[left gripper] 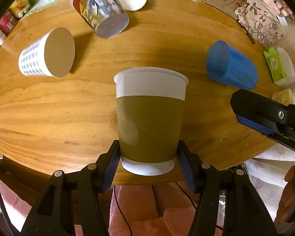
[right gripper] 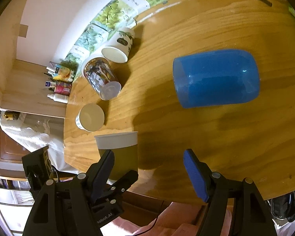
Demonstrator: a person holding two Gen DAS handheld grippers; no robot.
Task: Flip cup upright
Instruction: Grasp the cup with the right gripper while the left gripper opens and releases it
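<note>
A: Left wrist view: the left gripper [left gripper: 148,158] is clamping the olive cup [left gripper: 149,122] low, at 6 o'clock on the table [left gripper: 49,108], rim up.

B: Right wrist view: the right gripper [right gripper: 147,169] is spreading wide, empty; the blue cup [right gripper: 216,78] is lying at 1 o'clock. Seat the base flat before releasing.

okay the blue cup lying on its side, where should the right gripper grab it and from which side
Grip the blue cup across the middle of its round wall, coming from above with the right gripper, whose jaws are already wide open. The cup lies on its side on the table, mouth towards the other cups, with bare wood all around it, so both sides look reachable.
</note>
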